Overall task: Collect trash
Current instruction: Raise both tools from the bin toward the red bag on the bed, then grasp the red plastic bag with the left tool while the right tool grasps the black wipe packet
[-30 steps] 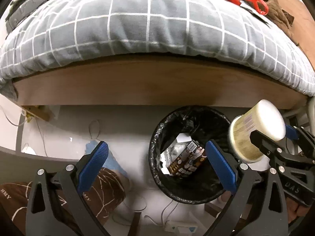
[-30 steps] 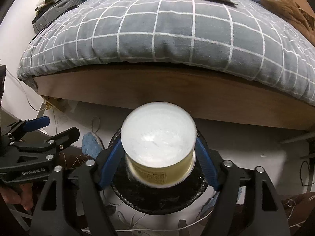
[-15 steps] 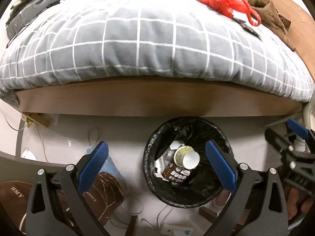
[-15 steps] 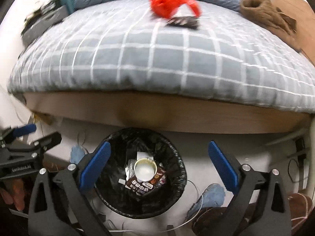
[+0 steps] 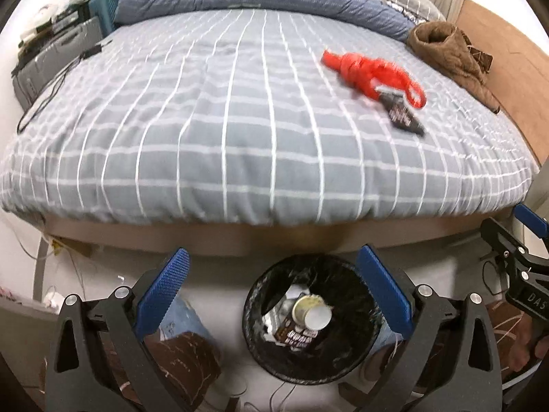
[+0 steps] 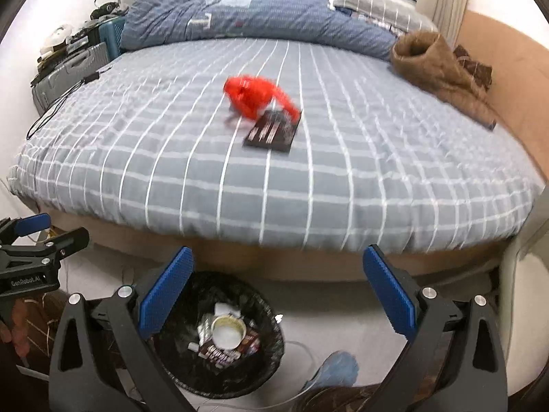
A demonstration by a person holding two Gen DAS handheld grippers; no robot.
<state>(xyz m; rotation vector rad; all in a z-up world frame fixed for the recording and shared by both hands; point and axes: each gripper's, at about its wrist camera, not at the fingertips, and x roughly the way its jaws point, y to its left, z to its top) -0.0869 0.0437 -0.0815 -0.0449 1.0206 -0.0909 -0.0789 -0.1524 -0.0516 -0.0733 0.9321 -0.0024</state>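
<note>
While both the left gripper (image 5: 271,292) and the right gripper (image 6: 278,288) stood wide and empty above the black-lined bin (image 6: 219,340), the yellow tub (image 6: 228,333) lay inside it. Farther off, the dark wrapper (image 6: 272,132) lay touching the red plastic bag (image 6: 255,98) on the checked duvet (image 6: 308,178). A pinch at the flat wrapper risked catching the soft duvet or snagging the bag's loop.

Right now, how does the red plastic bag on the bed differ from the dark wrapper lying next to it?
The red plastic bag is bright and bunched into a lump with a loop sticking out; the dark wrapper is flat, roughly rectangular and printed with light markings. The bag lies farther up the bed, the wrapper nearer its foot. They touch or overlap at one end, and neither is in the trash bin yet.
</note>
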